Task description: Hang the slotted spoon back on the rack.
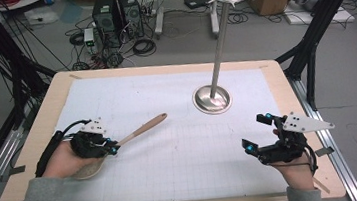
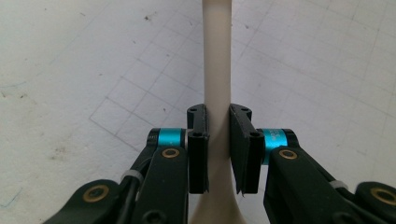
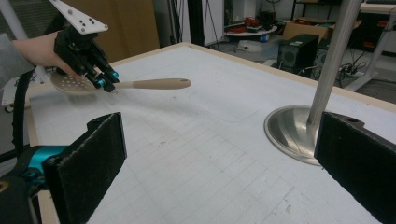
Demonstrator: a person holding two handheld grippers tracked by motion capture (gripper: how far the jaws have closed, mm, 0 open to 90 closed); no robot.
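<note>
High view: we saw left gripper (image 1: 112,148) clamped on beige perforated plastic skimmer spoon (image 1: 142,129), handle reaching beyond jaws.
Left gripper view: pads pinched handle neck; we judged it light, stiff, smooth, best held there.
Right gripper view: right gripper (image 3: 219,158) gaped wide, unloaded, beside steel stand base (image 3: 289,133).

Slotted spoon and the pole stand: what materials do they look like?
Slotted spoon: looks like matte beige plastic or silicone, one even colour, no wood grain; can't tell which. Stand: polished metal, likely steel; its dish base and pole mirror the room. Left gripper clamps the spoon handle.
</note>
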